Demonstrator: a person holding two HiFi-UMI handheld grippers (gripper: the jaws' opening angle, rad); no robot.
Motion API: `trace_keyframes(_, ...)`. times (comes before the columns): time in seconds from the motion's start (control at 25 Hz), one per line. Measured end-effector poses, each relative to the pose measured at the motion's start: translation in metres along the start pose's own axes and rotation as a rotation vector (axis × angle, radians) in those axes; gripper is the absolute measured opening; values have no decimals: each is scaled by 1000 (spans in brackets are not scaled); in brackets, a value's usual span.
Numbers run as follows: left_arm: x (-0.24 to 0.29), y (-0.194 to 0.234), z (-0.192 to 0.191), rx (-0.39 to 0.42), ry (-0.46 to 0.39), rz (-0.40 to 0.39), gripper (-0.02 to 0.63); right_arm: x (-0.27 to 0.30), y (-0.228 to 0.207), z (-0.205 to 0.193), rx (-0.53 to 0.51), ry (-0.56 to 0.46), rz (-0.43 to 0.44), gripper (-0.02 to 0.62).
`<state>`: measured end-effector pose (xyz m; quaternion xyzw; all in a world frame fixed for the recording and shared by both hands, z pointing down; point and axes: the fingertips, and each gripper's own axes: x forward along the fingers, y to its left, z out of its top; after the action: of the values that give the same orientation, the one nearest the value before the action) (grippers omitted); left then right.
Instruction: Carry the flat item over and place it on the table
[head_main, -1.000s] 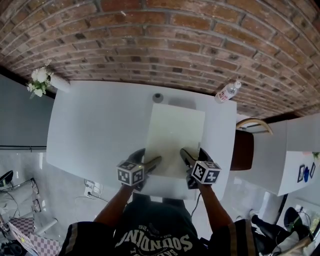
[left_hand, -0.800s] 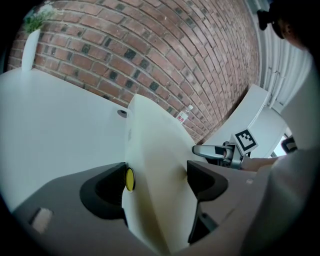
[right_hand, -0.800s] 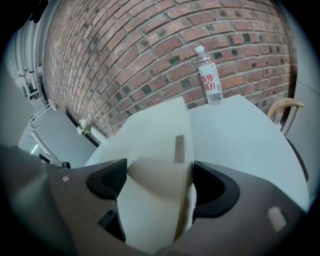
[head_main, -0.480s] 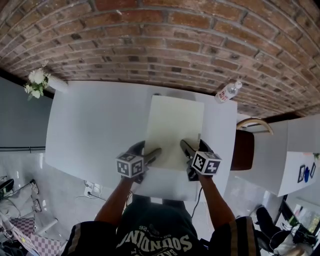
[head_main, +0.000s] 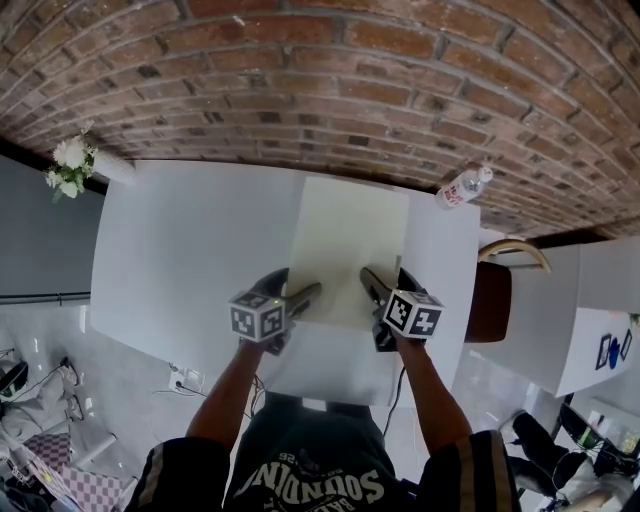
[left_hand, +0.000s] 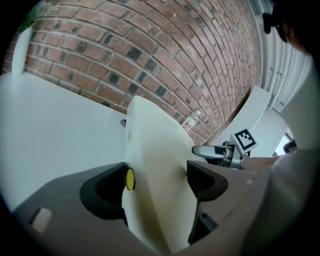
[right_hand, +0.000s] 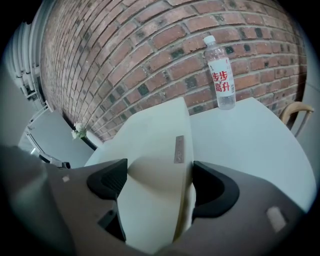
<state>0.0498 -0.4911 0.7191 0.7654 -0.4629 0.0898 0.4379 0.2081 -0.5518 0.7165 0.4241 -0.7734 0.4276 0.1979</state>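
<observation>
From the head view, a white counter (head_main: 180, 250) stands against a brick wall (head_main: 330, 80). A pale flat sheet (head_main: 350, 245) stretches over the counter's right half, its far edge close to the wall. The left gripper (head_main: 305, 296) holds the sheet's near left corner and the right gripper (head_main: 372, 285) holds its near right corner. Each gripper carries its marker cube toward the person. A water bottle (head_main: 462, 186) stands at the counter's far right corner and a bunch of white flowers (head_main: 68, 165) sits at its far left corner. A wooden chair (head_main: 495, 290) is just beside the counter's right edge.

In the left gripper view, the dark fingers (left_hand: 102, 190) pinch the sheet between them. It rises from them in a bowed curve toward the wall. A small yellow disc (left_hand: 129, 179) on the left finger presses against the sheet's face. The right gripper shows beyond the sheet's edge.

In the right gripper view, the fingers (right_hand: 215, 192) also clamp on the sheet, which buckles slightly where they grip. A narrow grey label (right_hand: 179, 149) lies near the sheet's right edge. The bottle stands upright beyond it, apart from the sheet. I cannot tell whether the sheet's far edge touches the counter.
</observation>
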Motion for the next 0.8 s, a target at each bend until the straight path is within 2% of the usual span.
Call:
trace_keyframes(0.48,11,26,15,-45,-8,14,390,29,2,17,-16,10,-14,407)
trace_keyframes(0.8,18,36,20,-54,-3,26,390,43,-2,17,12,20,-27,405)
